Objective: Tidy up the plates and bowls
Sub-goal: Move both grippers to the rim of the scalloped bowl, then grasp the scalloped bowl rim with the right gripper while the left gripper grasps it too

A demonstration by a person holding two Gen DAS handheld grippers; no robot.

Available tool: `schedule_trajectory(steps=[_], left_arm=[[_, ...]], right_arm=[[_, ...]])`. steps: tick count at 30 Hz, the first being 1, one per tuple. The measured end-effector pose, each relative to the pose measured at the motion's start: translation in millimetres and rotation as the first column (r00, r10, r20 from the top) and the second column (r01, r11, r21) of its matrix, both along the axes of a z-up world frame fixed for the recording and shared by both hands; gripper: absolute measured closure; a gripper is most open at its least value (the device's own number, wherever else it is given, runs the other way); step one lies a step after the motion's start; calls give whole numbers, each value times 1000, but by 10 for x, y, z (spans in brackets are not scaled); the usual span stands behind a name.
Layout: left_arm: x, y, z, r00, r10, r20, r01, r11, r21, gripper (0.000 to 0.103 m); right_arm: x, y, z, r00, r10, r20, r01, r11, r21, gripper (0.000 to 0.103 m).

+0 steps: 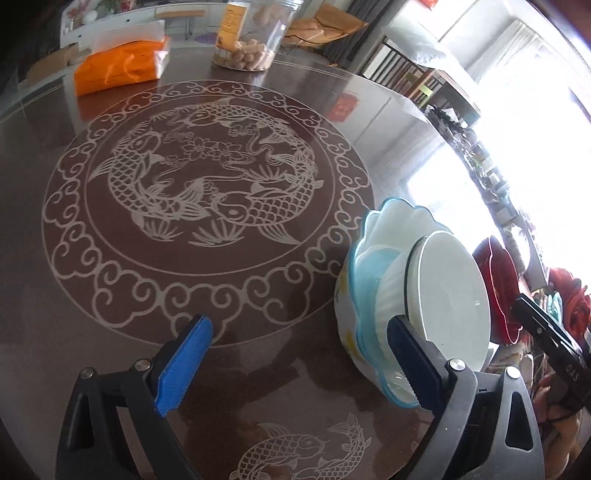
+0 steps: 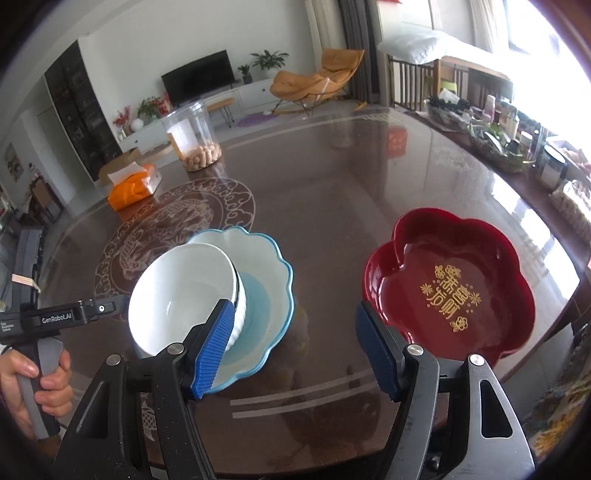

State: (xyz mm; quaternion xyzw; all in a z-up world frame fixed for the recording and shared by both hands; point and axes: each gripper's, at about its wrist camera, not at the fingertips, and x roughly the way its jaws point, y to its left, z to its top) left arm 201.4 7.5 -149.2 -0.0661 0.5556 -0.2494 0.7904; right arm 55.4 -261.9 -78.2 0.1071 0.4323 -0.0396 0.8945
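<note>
Left tongs (image 1: 299,362): blue pads stand wide apart with nothing clamped; the right-hand pad sits in front of the stacked dishes, and contact cannot be confirmed. Right tongs (image 2: 295,347): pads likewise apart, bare counter (image 2: 332,206) between them.

A white bowl (image 2: 181,291) rests tilted inside a scalloped blue-rimmed plate (image 2: 269,295) on the dark glossy counter, at the edge of the etched fish medallion (image 1: 207,170). A red flower-shaped dish (image 2: 450,280) with gold lettering lies flat on the counter, beside the bowl and plate but apart from them.

At the far side of the counter stand a clear jar (image 1: 255,33) of peanuts and an orange tissue pack (image 1: 122,62). A hand (image 2: 40,384) grips the left tool's handle.
</note>
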Motion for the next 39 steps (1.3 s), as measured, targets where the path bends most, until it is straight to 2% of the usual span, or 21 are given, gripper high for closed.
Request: schedule_trajectory(steps=[4, 7, 12, 15, 16, 20, 24, 26, 28, 31, 35, 39], left_arm=[[-6, -64, -20, 999, -43, 28, 42, 999, 20, 10], [16, -54, -67, 1000, -7, 21, 6, 1000, 13, 10], [-7, -118, -108, 997, -6, 75, -3, 993, 120, 9], [-6, -161, -146, 996, -19, 83, 8, 991, 137, 9], [-1, -171, -149, 996, -18, 89, 5, 989, 146, 9], [22, -188, -172, 996, -34, 88, 21, 990, 143, 9], [60, -128, -224, 999, -30, 42, 26, 997, 79, 9], [75, -115, -236, 998, -49, 30, 48, 998, 51, 12], [86, -116, -214, 997, -76, 19, 76, 997, 6, 30], [76, -174, -164, 992, -124, -1, 124, 992, -14, 46], [29, -173, -66, 980, -196, 31, 197, 980, -18, 48], [24, -182, -48, 976, -214, 47, 215, 977, -5, 46]], right_arm=[[148, -110, -18, 999, 34, -42, -32, 999, 44, 33], [182, -187, -14, 998, 34, -52, -30, 997, 68, 33], [265, -183, -97, 993, 61, -100, -55, 997, 61, 36], [274, -183, -165, 990, 81, -119, -75, 996, 54, 38], [286, -160, -185, 987, 101, -123, -96, 994, 50, 40], [398, -98, -331, 972, 153, -177, -148, 988, 42, 70], [491, -78, -468, 958, 212, -192, -204, 977, 64, 71], [538, -56, -518, 953, 225, -201, -218, 974, 57, 71], [590, -65, -560, 952, 223, -211, -216, 975, 55, 76], [618, -56, -572, 949, 239, -208, -229, 971, 72, 82], [582, -41, -600, 945, 254, -207, -242, 967, 82, 83], [532, -49, -584, 948, 254, -194, -239, 966, 98, 83]])
